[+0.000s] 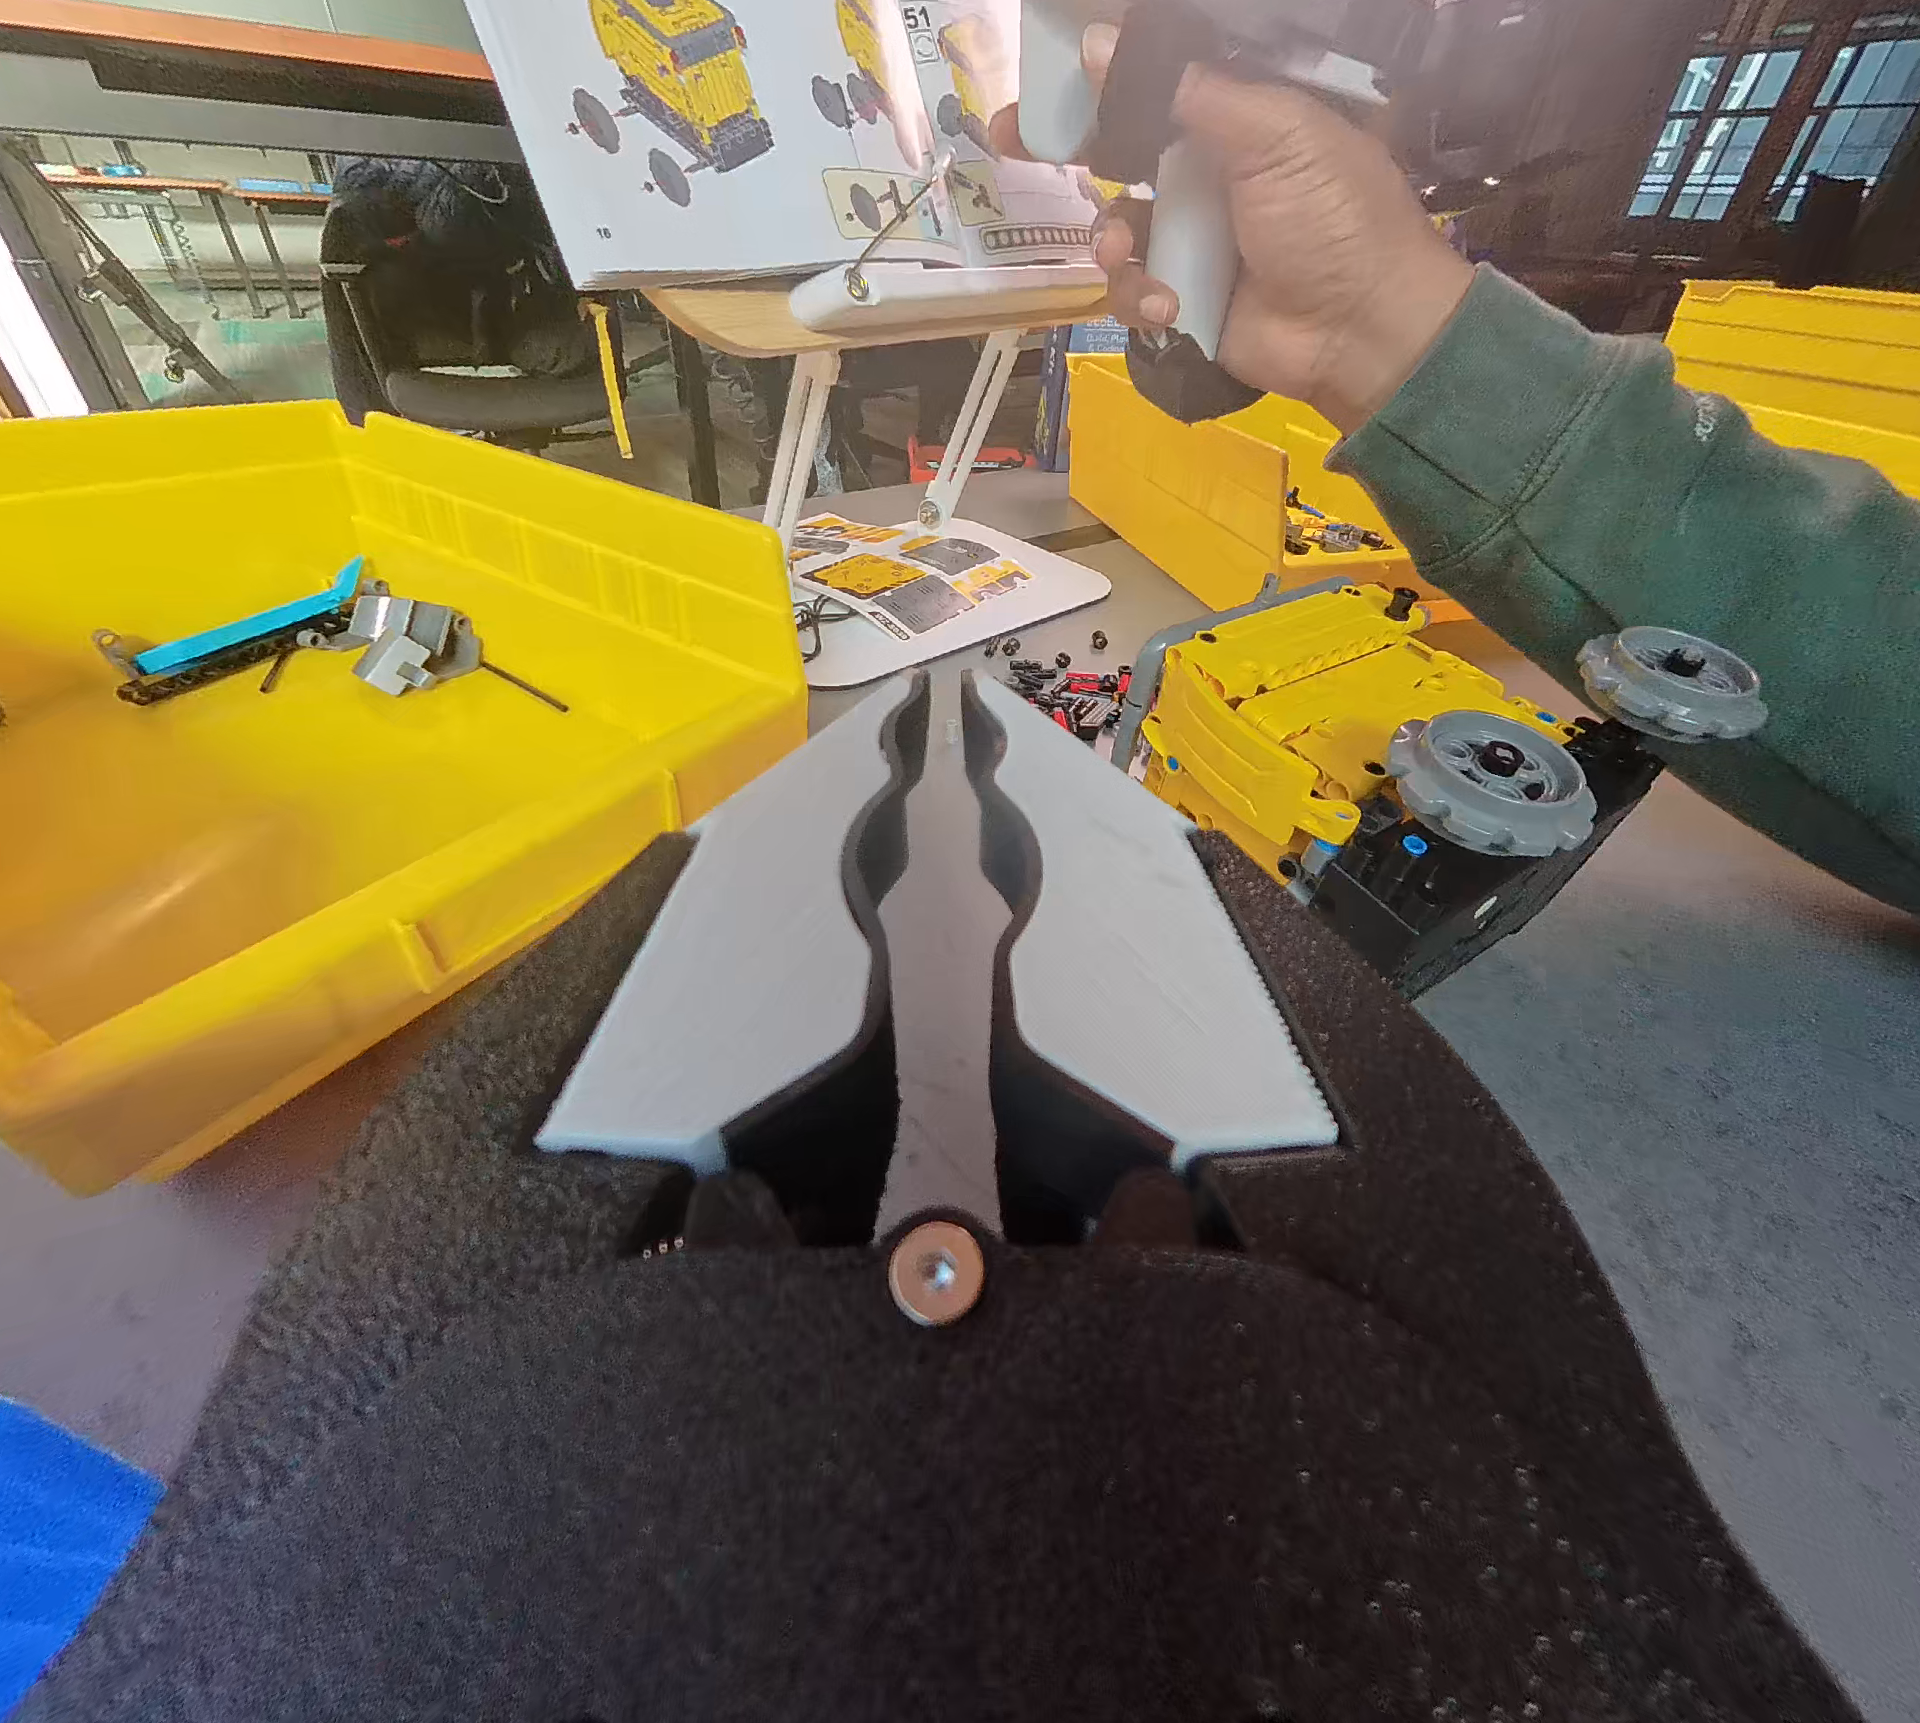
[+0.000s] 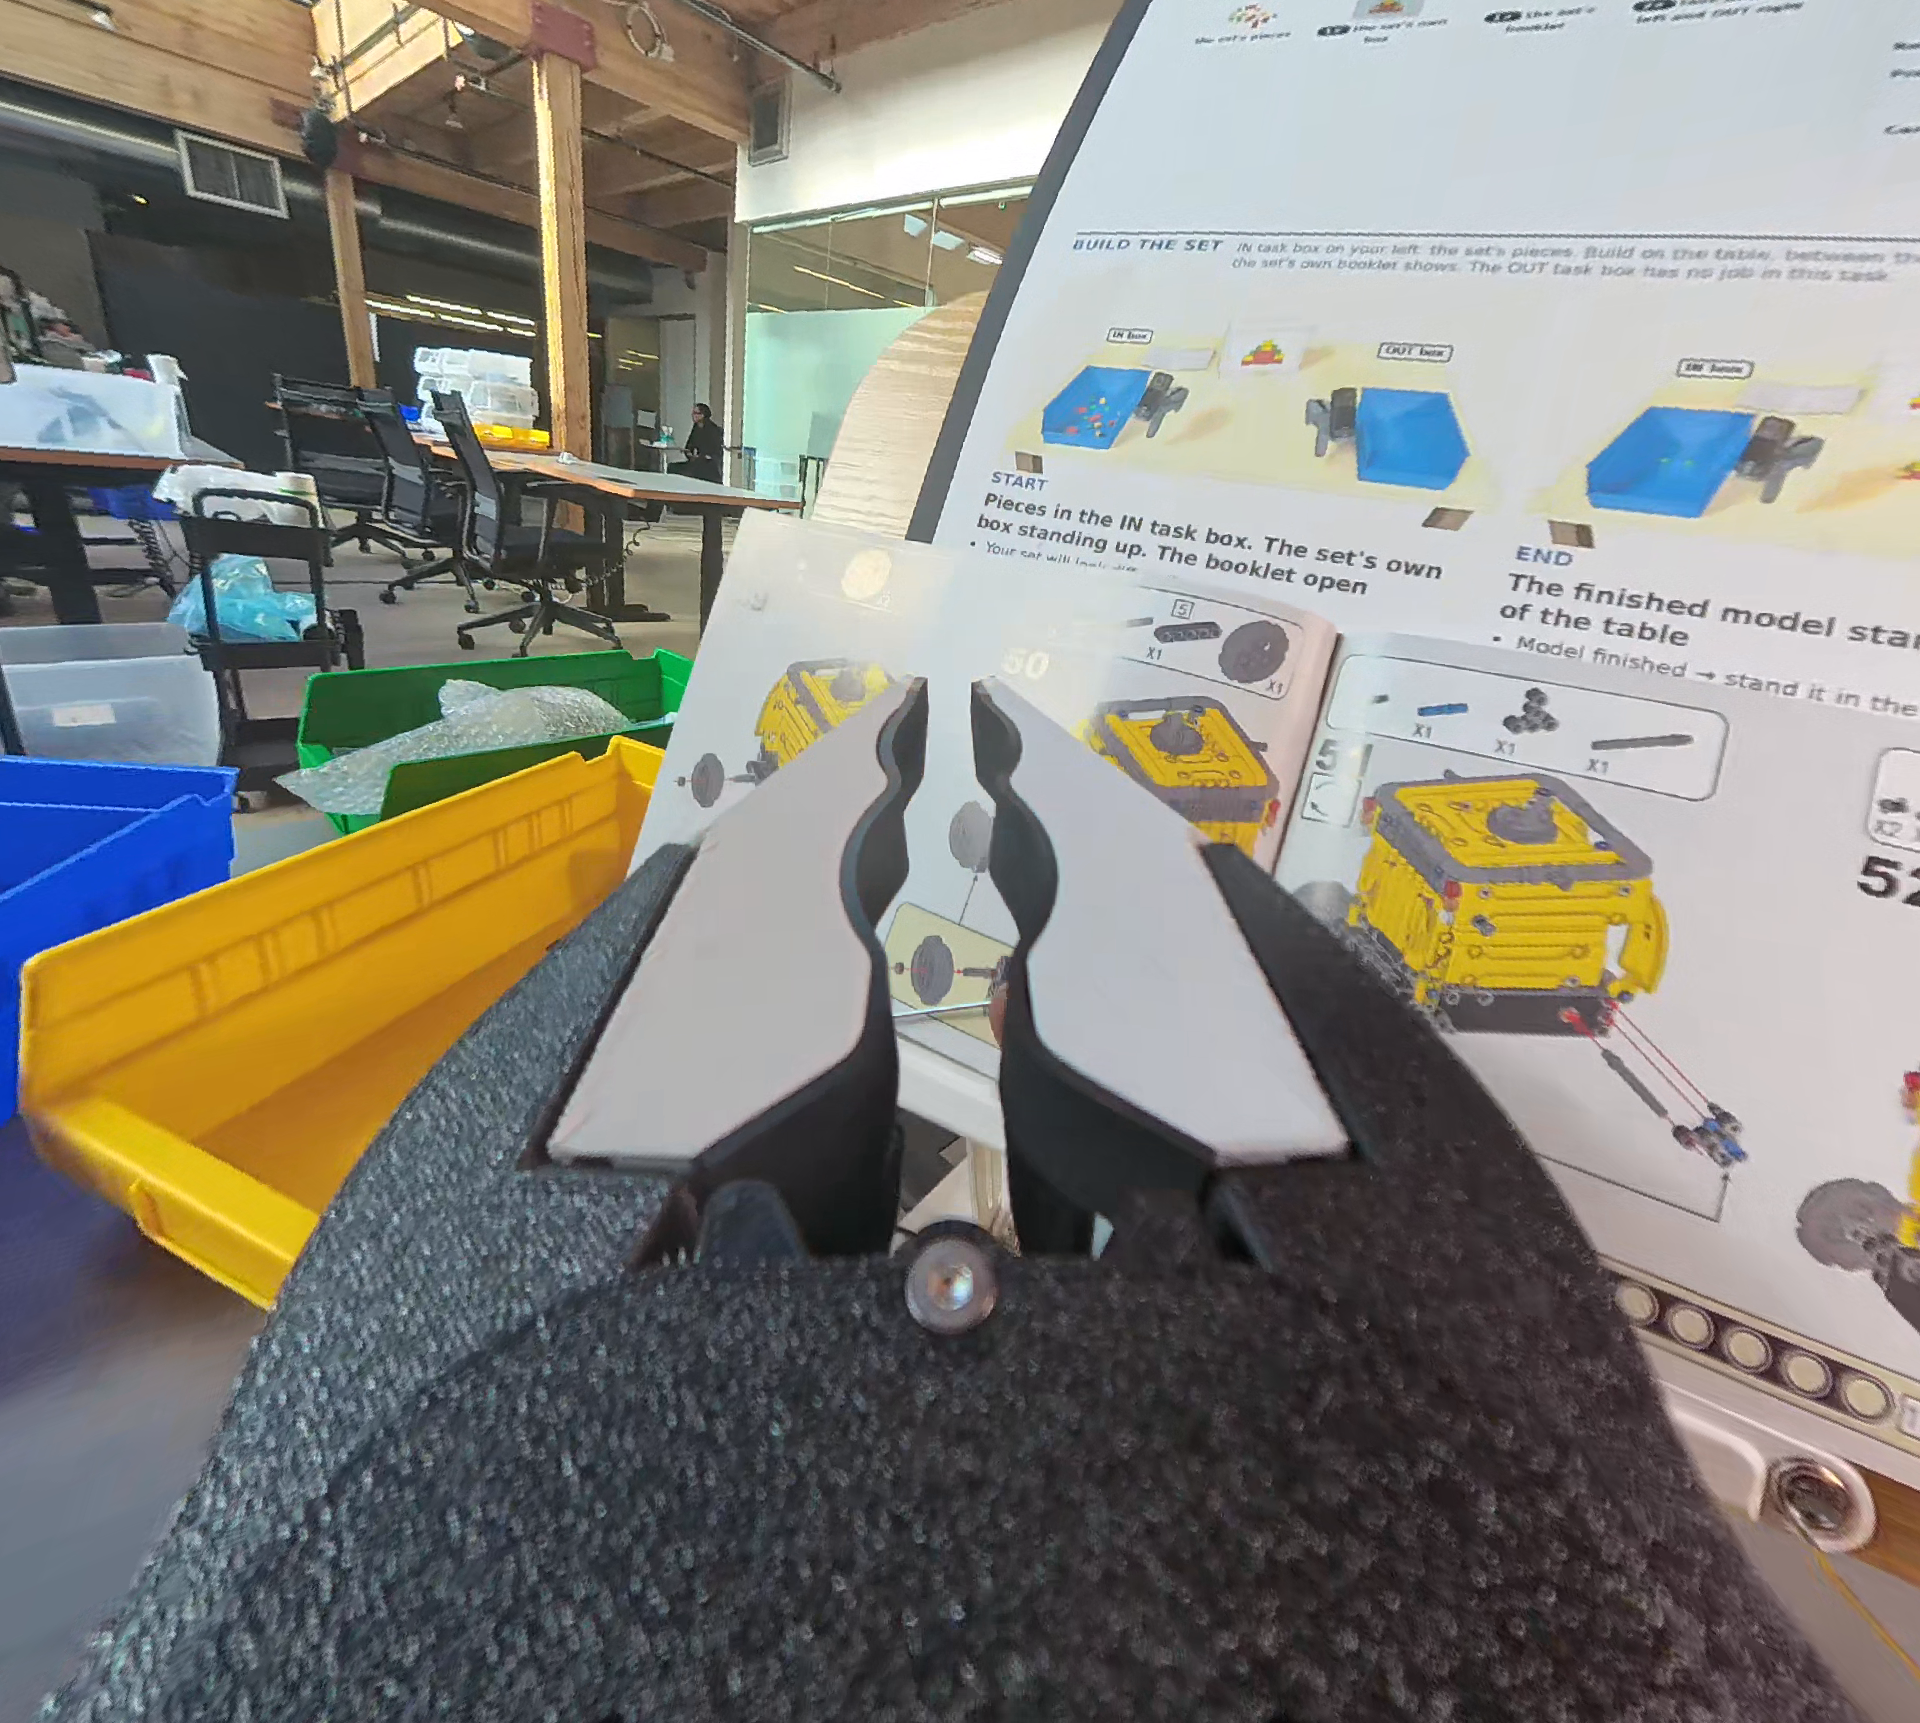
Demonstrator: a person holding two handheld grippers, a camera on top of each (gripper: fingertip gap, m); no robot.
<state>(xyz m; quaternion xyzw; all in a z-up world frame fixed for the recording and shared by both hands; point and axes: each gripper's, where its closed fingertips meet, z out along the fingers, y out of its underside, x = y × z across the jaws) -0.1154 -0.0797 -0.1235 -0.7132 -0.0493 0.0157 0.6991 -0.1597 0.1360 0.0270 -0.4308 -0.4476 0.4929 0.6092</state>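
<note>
Overhead, right claw [image 2: 948, 717] facing upright booklet [image 2: 1143, 790]

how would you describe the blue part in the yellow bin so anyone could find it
Start at the big yellow bin left of the left gripper. On its floor lies a small cluster of parts; the light blue flat piece sits atop a black beam, the only blue item among grey and black ones.

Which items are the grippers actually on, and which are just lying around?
At the grippers: right gripper at the booklet; left gripper near yellow model, loose pins.
Lying about: yellow bin, sticker sheet, green bin, blue bin.
</note>
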